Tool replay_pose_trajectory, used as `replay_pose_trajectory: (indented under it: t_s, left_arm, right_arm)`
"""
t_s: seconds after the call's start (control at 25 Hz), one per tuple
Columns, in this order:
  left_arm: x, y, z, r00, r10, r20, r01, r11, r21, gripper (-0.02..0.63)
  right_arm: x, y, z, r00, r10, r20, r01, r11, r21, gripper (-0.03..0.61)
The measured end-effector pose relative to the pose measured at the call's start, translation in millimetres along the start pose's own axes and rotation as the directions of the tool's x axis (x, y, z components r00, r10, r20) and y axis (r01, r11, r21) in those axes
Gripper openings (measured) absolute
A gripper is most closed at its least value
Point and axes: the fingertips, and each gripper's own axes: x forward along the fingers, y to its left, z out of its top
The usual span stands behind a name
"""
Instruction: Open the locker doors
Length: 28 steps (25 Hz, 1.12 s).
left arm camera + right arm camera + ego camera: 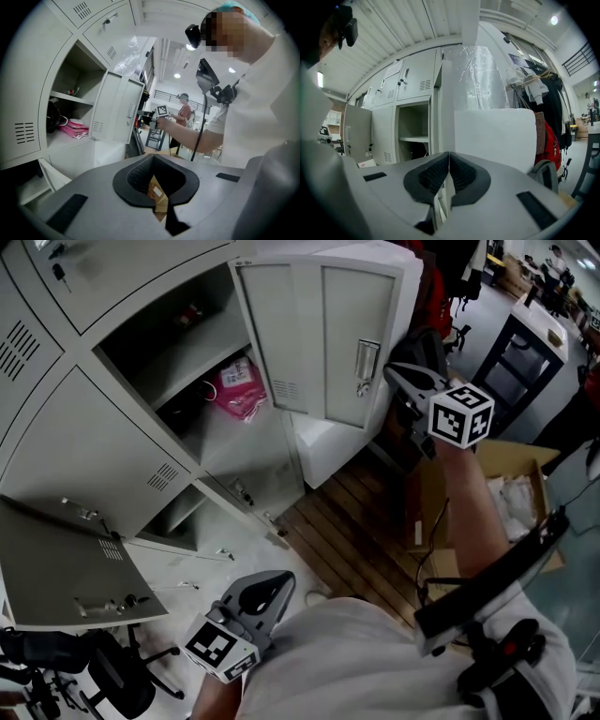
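A bank of grey lockers (94,456) fills the left of the head view. One upper door (319,334) stands swung wide, its handle (367,367) facing me, and a pink bag (239,385) lies on the shelf inside. My right gripper (394,371) is shut with nothing in it, its tips right by that door's free edge (447,108); I cannot tell whether they touch. My left gripper (272,592) hangs low near my body, pads apart around an empty hollow (154,173). A lower locker door (56,568) at the left also hangs open.
A white box-like unit (494,136) stands just behind the open door. A cardboard box (511,484) sits on the floor at the right, and a black office chair (112,671) at the lower left. Another person (183,110) stands far off.
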Motion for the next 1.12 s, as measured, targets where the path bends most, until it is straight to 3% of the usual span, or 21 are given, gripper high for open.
replay_pose_trajectory:
  t_s: [0.64,1.12]
  left_arm:
    - [-5.8,-3.4,-7.1,1.0,0.021,0.006,-0.021,1.0,-0.014,0.011]
    - [-18.7,5.6,-9.3,0.998,0.048,0.026,-0.047,0.998,-0.048,0.011]
  right_arm:
    - [-1.7,2.1,0.7,0.998,-0.044,0.049,0.043,0.999,0.016,0.021]
    - [-4.0,0.1,0.0,0.992,-0.073,0.101,0.064,0.994,0.088,0.021]
